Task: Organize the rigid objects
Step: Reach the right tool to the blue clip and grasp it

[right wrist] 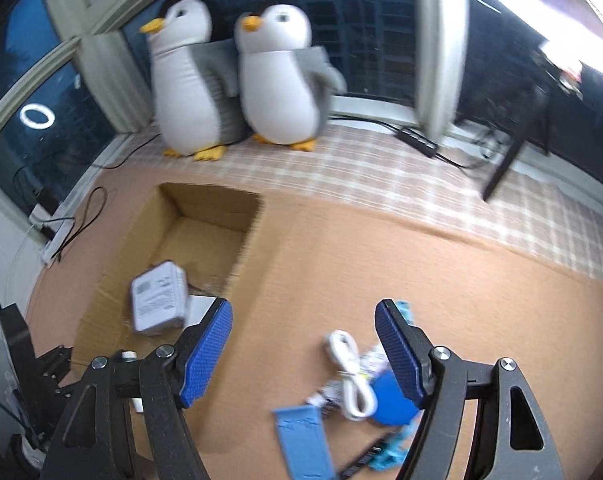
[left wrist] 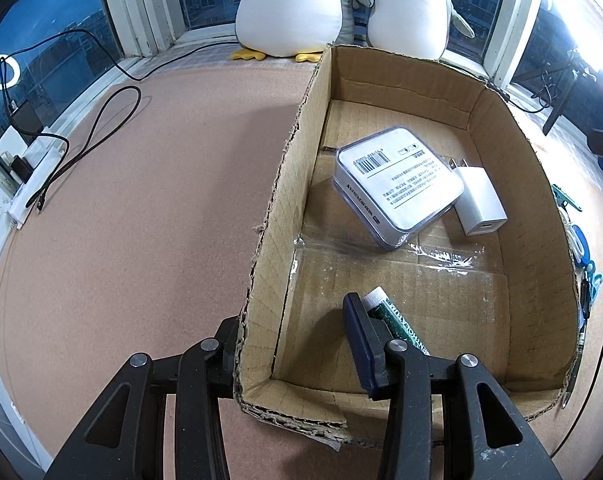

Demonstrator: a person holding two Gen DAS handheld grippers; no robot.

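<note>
An open cardboard box (left wrist: 285,184) stands on the brown mat; it also shows in the right wrist view (right wrist: 113,280). Inside lie a clear-cased white box with a barcode label (left wrist: 397,184), a white USB charger (left wrist: 481,204) and a green tube with a white cap (left wrist: 397,320). My left gripper (left wrist: 293,332) is open, straddling the box's left wall; its right finger (left wrist: 361,344) is inside, touching the tube. My right gripper (right wrist: 305,344) is open and empty above a pile with a coiled white cable (right wrist: 349,372), a blue stand (right wrist: 301,436) and blue items (right wrist: 389,396).
Two plush penguins (right wrist: 237,76) sit on the checked cloth by the window. A power strip with black cables (left wrist: 33,168) lies at the mat's left edge. Small blue and green items (left wrist: 581,248) lie outside the box's right wall.
</note>
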